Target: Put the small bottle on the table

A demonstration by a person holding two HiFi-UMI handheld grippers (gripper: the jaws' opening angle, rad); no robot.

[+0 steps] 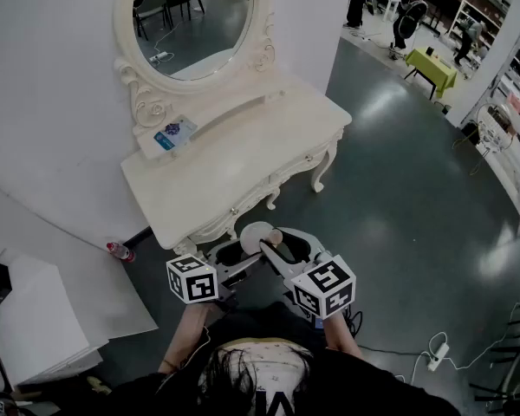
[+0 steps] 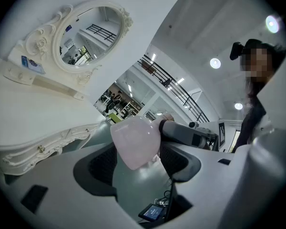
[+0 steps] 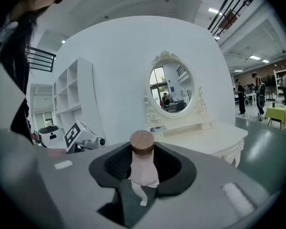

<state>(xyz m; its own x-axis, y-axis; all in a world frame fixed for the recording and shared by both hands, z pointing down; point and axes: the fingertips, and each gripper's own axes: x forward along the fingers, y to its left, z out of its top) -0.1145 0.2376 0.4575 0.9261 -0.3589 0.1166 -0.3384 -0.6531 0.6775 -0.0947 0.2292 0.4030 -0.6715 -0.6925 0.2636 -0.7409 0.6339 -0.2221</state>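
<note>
My right gripper [image 1: 283,247] is shut on a small pale pink bottle [image 1: 258,234] with a round wooden cap [image 3: 142,142]. It holds the bottle in the air just off the front edge of the white dressing table [image 1: 234,167]. In the right gripper view the bottle [image 3: 143,171] stands between the dark pads, cap toward the table [image 3: 214,137]. My left gripper [image 1: 231,255] is open beside it. In the left gripper view the bottle's base [image 2: 136,142] hangs between the wide jaws of the left gripper [image 2: 143,163] without being pressed.
An oval mirror [image 1: 191,20] stands at the back of the table, with a blue card [image 1: 175,133] on its small shelf. A red-capped bottle [image 1: 119,250] lies on the floor by the wall. A white cabinet [image 1: 26,319] is at the left and a power strip [image 1: 435,354] at the right.
</note>
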